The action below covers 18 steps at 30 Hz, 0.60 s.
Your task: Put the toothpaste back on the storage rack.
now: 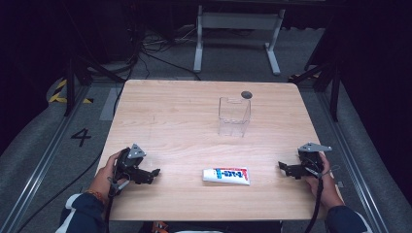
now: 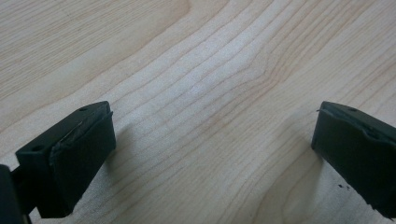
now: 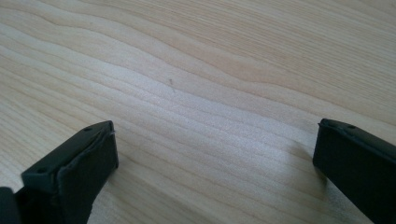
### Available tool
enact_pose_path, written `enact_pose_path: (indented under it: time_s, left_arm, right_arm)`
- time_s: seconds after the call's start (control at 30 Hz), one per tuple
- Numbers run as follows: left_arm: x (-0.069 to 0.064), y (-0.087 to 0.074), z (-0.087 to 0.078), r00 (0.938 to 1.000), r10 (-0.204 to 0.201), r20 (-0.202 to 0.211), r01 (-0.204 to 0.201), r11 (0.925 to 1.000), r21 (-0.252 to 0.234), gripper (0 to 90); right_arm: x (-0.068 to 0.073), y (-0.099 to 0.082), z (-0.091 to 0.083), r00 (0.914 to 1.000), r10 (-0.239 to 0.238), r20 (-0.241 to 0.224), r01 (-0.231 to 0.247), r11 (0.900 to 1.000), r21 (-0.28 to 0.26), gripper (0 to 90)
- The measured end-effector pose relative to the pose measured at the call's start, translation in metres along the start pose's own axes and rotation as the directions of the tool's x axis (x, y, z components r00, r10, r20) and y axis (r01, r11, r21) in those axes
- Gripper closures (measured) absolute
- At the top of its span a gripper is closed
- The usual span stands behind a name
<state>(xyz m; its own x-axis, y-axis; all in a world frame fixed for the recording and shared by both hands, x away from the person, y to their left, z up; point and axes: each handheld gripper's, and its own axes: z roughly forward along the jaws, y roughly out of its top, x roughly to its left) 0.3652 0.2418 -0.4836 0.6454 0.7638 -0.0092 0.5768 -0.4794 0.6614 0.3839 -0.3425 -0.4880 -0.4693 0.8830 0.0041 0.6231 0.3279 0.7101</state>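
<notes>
Tube [image 1: 226, 175]: white, with blue and red print, lying flat on its side near the front edge of the table, about midway between the two grippers and touching neither.
Table [image 1: 165, 116]: pale wood with clear grain; it runs under both pairs of jaws in the two gripper views.
Box [image 1: 233, 116]: clear plastic, upright, open at the top, standing beyond the tube toward the far side and well apart from it.
Disc [image 1: 246, 94]: small, dark, round, on the table just behind the box.
Left gripper [image 1: 154, 173]: held in the left hand [image 1: 104, 174] at the front left of the table, jaws pointing inward toward the tube; the jaws stand wide apart with bare wood between them.
Right gripper [image 1: 282, 166]: held in the right hand [image 1: 324, 187] at the front right edge, jaws pointing inward toward the tube; jaws likewise wide, with bare wood between them.
Gap: each gripper sits well apart from the tube, low over the tabletop.
</notes>
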Motion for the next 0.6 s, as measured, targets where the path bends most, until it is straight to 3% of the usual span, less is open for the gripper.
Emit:
enact_pose_path:
  time_s: [0.13,0.37,0.5,0.6]
  left_arm:
    - [0.0005,-0.0001,0.0001,1.0,0.004,0.005,-0.004,1.0,-0.002,0.1]
    - [0.0072,0.001,0.0,0.9971,0.056,0.052,-0.057,0.9984,0.007,0.2]
    - [0.0069,0.0004,-0.0008,0.9969,0.062,0.047,-0.063,0.998,0.005,0.5]
    - [0.0082,0.0024,-0.0024,0.9949,0.078,0.064,-0.081,0.9961,0.035,0.6]
  right_arm:
    - [0.0,0.0,0.0,1.0,0.0,0.0,0.0,1.0,0.0,0.0]
    - [0.0,0.0,0.0,1.0,0.0,0.0,0.0,1.0,0.0,0.0]
    - [0.0,0.0,0.0,1.0,0.0,0.0,0.0,1.0,0.0,0.0]
    - [0.0001,0.0,0.0,1.0,0.0,0.0,0.0,1.0,0.0,0.0]
